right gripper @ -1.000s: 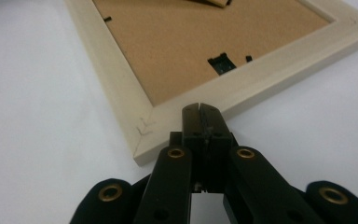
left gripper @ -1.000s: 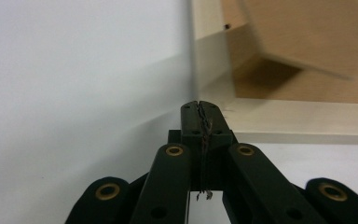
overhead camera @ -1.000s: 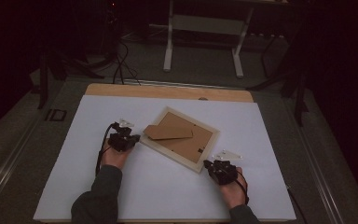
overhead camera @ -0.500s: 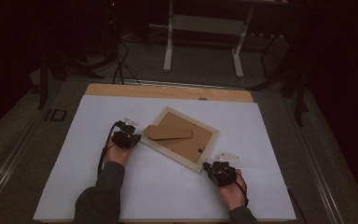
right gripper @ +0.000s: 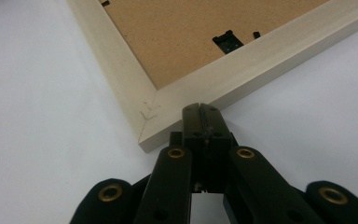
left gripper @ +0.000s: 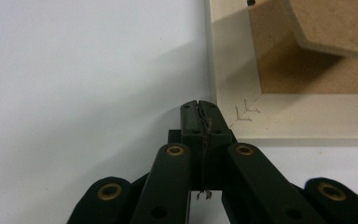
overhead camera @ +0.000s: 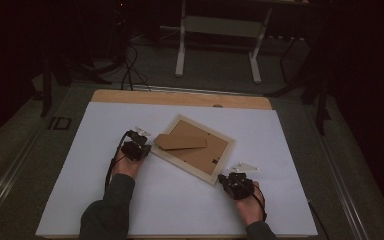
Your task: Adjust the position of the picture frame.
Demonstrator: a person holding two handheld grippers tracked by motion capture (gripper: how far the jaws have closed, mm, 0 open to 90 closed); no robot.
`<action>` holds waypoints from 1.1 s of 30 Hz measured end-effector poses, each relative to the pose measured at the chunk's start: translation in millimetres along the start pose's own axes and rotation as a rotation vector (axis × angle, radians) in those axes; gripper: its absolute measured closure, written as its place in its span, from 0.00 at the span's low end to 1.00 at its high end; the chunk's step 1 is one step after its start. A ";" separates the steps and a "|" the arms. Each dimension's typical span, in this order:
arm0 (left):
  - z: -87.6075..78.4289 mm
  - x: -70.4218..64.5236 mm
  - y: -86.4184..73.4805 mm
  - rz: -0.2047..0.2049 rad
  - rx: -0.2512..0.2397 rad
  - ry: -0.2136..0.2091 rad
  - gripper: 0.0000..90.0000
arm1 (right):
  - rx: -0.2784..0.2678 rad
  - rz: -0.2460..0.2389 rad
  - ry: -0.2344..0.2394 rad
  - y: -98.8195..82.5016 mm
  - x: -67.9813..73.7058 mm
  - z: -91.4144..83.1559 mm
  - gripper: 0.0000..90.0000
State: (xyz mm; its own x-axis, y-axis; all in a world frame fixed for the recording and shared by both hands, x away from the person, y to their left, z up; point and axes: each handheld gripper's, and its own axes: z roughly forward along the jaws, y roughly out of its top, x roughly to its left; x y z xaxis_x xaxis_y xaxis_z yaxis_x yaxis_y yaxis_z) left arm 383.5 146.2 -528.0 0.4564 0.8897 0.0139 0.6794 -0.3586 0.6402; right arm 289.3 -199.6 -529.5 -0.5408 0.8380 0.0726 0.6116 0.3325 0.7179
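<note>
A pale wooden picture frame (overhead camera: 221, 167) lies face down and askew on the white table sheet (overhead camera: 95, 200), its brown backing board (overhead camera: 200, 155) up. A brown stand flap (overhead camera: 180, 141) lies across the backing. My left gripper (overhead camera: 145, 145) is shut, its tips at the frame's left corner (left gripper: 242, 114). My right gripper (overhead camera: 225, 179) is shut too, its tips against the frame's near corner (right gripper: 154, 126). The jaws of both are pressed together with nothing between them. A small black turn clip (right gripper: 227, 41) sits on the backing near the right gripper.
The white sheet covers a wooden table whose far edge (overhead camera: 180, 97) shows bare. Beyond it stand the white legs of a stand (overhead camera: 217, 30) and loose cables (overhead camera: 130, 65) on a dark floor. Open sheet lies left of the left hand and right of the right hand.
My left hand has shifted slightly right and away, up to the frame's left corner. The right hand and the frame have stayed where they were.
</note>
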 end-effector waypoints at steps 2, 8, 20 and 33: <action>0.0 -0.3 0.3 -0.001 0.003 0.001 1.00 | 0.000 0.002 0.001 0.2 -0.3 0.1 1.00; 0.5 1.9 0.2 -0.009 -0.005 -0.015 1.00 | 0.004 0.009 -0.001 1.3 -1.2 0.4 1.00; 8.9 9.3 9.4 -0.034 -0.027 -0.032 1.00 | 0.016 0.041 -0.016 0.1 -1.5 6.3 1.00; 10.8 4.7 14.5 -0.031 -0.006 -0.010 1.00 | 0.023 0.050 -0.026 1.7 -1.9 6.7 1.00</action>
State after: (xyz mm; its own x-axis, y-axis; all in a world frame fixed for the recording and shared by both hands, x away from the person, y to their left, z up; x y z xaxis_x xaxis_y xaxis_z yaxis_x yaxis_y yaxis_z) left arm 401.6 142.1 -527.0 0.4409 0.8974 -0.0141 0.6899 -0.3289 0.6448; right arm 295.3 -197.7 -533.0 -0.4940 0.8649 0.0893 0.6507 0.2996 0.6977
